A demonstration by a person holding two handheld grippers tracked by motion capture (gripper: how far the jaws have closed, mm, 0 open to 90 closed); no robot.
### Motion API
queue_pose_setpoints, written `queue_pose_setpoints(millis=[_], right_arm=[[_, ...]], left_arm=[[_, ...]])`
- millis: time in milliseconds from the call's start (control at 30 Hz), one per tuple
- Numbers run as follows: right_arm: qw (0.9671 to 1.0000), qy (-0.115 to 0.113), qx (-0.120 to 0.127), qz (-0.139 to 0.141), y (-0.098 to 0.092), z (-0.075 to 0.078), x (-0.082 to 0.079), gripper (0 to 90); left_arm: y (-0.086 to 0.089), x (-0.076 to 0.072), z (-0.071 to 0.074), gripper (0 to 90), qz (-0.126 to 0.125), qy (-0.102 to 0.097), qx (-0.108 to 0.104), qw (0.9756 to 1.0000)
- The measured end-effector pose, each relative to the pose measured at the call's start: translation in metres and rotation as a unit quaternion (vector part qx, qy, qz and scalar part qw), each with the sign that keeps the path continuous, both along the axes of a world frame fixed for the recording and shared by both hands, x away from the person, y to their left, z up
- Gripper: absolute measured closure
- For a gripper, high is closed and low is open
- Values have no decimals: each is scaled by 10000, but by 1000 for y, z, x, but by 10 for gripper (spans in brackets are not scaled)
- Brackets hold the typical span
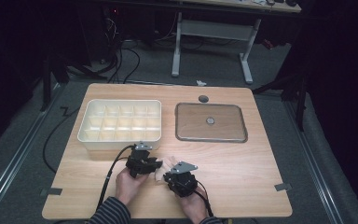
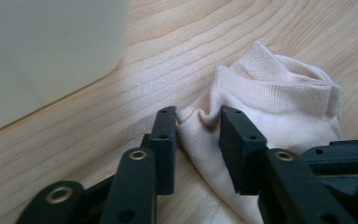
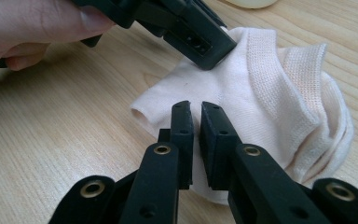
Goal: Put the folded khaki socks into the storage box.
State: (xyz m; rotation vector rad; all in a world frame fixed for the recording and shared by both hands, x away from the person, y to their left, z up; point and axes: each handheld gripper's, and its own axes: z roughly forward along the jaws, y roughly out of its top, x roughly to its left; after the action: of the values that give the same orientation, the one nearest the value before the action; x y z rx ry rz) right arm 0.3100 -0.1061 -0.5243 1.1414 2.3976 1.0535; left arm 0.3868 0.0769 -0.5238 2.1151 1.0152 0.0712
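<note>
A pale pink sock (image 3: 261, 88) lies crumpled on the table (image 1: 242, 163), between the two grippers and touching both of them. In the high view the left gripper (image 1: 150, 164) and the right gripper (image 1: 167, 176) are close together near the front edge of the table, with the sock (image 1: 160, 173) as a small light patch between their tips. In the left gripper view the left gripper (image 2: 198, 135) has a fold of the sock (image 2: 279, 102) between its two jaws: the thin edge of the cloth bunches up in the gap, and both pads touch it, so this gripper pinches the sock at its edge. The ribbed cuff of the sock is just beyond the jaws and a little to the right of them, and the rest of the cloth spreads out to the right, under the right jaw. In the right gripper view the right gripper (image 3: 196, 126) has its jaws almost fully together, with only a narrow slit between them; they stand over the flat part of the sock near its rounded end, and I cannot tell if a thin layer of cloth is caught in the slit. From this gripper the ribbed cuff lies ahead and to the right, and the left gripper (image 3: 200, 46) presses on the far edge of the sock just ahead. A white tray (image 1: 120, 123) stands beyond the left gripper, near it, and a flat lid (image 1: 210, 122) lies well apart, beyond the right gripper.
</note>
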Motion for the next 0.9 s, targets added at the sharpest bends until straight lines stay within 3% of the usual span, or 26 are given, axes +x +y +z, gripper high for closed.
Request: queue_pose_setpoints(millis=[200,633,800,900], right_arm=[[10000,-46,-1,22,0,-1,-1,836],[10000,-43,49,29,-1,-2,-2,839],[10000,5,89,42,-2,-2,-2,835],[9998,32,155,109,-1,-2,-2,786]], left_arm=[[-1,0,2,821,-135,-39,7,9999],[6,-4,12,841,-185,11,-205,9996],[8,-5,17,845,-200,73,-392,9990],[9,-6,19,845,-245,68,-403,9989]])
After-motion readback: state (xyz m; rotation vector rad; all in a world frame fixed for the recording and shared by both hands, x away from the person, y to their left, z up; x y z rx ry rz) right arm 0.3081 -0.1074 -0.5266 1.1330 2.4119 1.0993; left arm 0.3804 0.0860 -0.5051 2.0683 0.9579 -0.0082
